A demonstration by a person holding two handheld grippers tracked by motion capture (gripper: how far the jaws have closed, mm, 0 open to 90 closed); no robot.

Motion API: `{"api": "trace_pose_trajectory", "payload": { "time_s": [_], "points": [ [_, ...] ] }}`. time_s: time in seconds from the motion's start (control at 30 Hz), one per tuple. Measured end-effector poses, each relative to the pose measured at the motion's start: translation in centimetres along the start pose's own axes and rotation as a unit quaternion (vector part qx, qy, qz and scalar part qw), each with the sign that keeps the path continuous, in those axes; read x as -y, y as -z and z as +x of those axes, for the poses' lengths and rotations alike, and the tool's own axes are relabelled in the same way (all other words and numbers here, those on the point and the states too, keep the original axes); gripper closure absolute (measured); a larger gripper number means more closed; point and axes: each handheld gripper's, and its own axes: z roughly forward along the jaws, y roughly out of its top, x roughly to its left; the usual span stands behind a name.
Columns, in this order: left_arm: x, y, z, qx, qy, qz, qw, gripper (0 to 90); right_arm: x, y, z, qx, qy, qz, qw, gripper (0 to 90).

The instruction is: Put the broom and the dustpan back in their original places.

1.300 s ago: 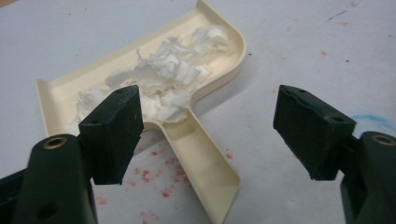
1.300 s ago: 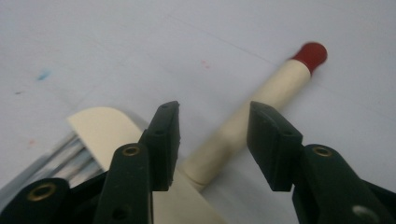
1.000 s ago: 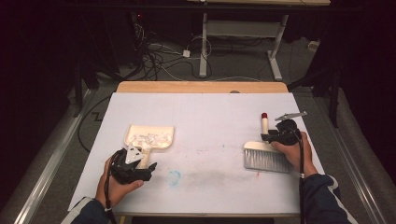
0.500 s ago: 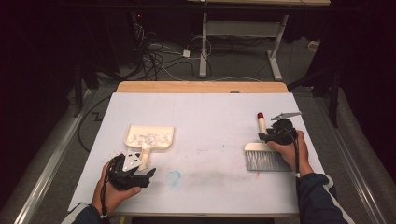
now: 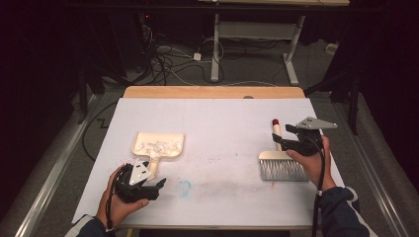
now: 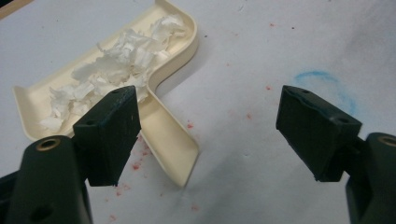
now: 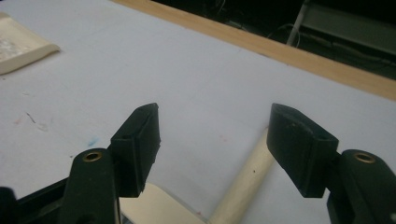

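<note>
We see the brush [image 5: 279,160] lying on the surface [image 5: 222,118], well right of the dustpan [image 5: 157,146] of scraps. Our right gripper [image 5: 291,136] has just been opening, nothing between its jaws; our left gripper [image 5: 157,186], released, sits beside the dustpan handle and could nudge it, spilling scraps.

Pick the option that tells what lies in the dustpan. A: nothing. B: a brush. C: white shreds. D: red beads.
C: white shreds are heaped in the dustpan, as the left gripper view shows; the brush lies apart on the table.
</note>
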Motion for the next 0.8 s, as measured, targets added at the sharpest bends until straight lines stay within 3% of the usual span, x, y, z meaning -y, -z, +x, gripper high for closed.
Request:
{"api": "trace_pose_trajectory", "payload": {
  "time_s": [0.2,0.3,0.47,0.8],
  "points": [
    [0.0,0.1,-0.2,0.001,-0.012,-0.003,0.9999,20.1,-0.4,1.9,1.2,-0.004,0.017,-0.043,0.9989,30.5],
    [0.0,0.1,-0.2,0.000,-0.023,-0.008,0.9997,19.6,-0.4,2.6,2.0,0.008,0.023,-0.049,0.9985,27.5],
    [0.0,0.2,-0.4,0.000,-0.033,-0.013,0.9994,19.6,0.0,3.8,2.8,0.004,0.029,-0.073,0.9969,25.9],
    [0.1,0.3,-0.6,0.000,-0.048,-0.015,0.9987,19.6,1.1,5.1,4.3,0.015,0.058,-0.077,0.9952,25.2]
  ]
}}
